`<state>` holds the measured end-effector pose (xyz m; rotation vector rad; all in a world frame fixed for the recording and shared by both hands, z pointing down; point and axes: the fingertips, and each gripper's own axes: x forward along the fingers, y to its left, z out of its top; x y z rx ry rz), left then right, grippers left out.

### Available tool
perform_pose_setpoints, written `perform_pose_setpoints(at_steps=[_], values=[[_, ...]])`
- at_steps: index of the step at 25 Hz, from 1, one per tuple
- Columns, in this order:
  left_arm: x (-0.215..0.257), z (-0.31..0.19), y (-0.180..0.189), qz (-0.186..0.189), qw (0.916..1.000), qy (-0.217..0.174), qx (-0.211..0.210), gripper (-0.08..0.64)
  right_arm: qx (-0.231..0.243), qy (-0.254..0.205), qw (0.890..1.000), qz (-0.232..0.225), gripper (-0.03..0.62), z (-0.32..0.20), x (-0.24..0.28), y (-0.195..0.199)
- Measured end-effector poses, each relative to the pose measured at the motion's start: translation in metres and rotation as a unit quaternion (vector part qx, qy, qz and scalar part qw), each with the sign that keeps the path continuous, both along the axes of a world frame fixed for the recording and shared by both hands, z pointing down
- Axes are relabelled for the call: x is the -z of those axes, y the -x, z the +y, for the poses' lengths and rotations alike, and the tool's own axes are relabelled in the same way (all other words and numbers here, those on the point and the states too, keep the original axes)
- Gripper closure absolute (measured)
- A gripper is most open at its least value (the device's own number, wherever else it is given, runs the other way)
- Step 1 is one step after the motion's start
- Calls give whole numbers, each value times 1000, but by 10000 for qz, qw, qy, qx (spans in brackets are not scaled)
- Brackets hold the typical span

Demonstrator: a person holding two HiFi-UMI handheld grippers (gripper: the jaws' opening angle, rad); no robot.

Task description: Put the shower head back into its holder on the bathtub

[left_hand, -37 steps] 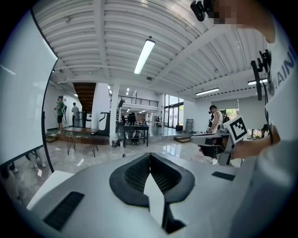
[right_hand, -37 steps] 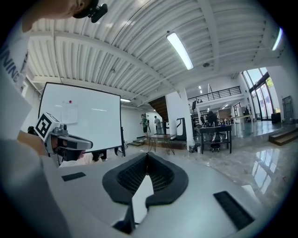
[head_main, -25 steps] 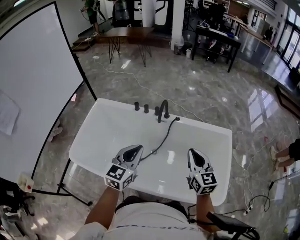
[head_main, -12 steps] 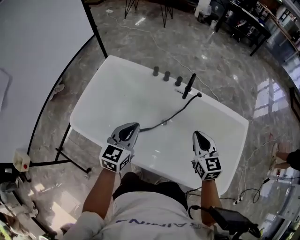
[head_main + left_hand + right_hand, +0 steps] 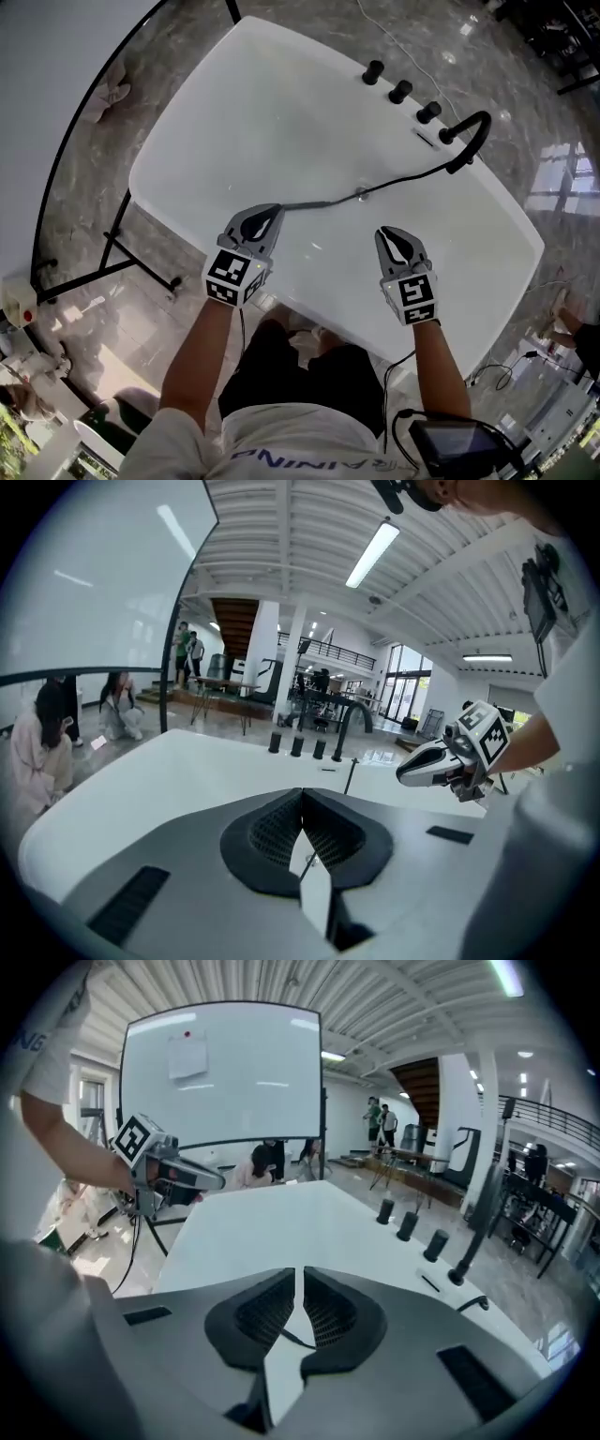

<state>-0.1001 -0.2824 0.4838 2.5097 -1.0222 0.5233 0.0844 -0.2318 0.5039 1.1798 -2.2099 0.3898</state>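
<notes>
Nearest the viewer, left claw (image 5: pixel 270 215) and right claw (image 5: pixel 390 236) hover clenched and empty over the bathtub (image 5: pixel 164 159). Closed like this, either might knock the shower head (image 5: pixel 305 203) aside instead of grasping it. It lies just beyond the left claw's tip, with its hose (image 5: pixel 403 178) trailing farther off.
</notes>
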Motion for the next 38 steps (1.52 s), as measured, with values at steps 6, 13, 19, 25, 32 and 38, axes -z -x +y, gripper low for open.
perform_pose_setpoints(at_steps=[6, 13, 19, 25, 32, 38], values=[[-126, -37, 6, -336, 9983, 298, -360, 541, 1030, 506, 9924, 442, 502, -38, -147, 55], [-254, -72, 11, -648, 9928, 781, -635, 541, 1851, 940, 9725, 1059, 448, -54, -303, 87], [-345, -74, 4, -959, 9838, 1168, -962, 541, 2422, 1040, 9521, 1550, 442, -58, -428, 95], [-405, -64, 9, -1079, 9748, 1667, -1013, 541, 3060, 1220, 9196, 2140, 440, -49, -524, 110], [-444, -67, 20, -1297, 9668, 1934, -1050, 541, 3436, 1496, 8826, 2839, 440, -51, -608, 119], [-468, -65, 22, -1222, 9624, 2167, -1090, 541, 3635, 1495, 8614, 3217, 440, -65, -649, 127]])
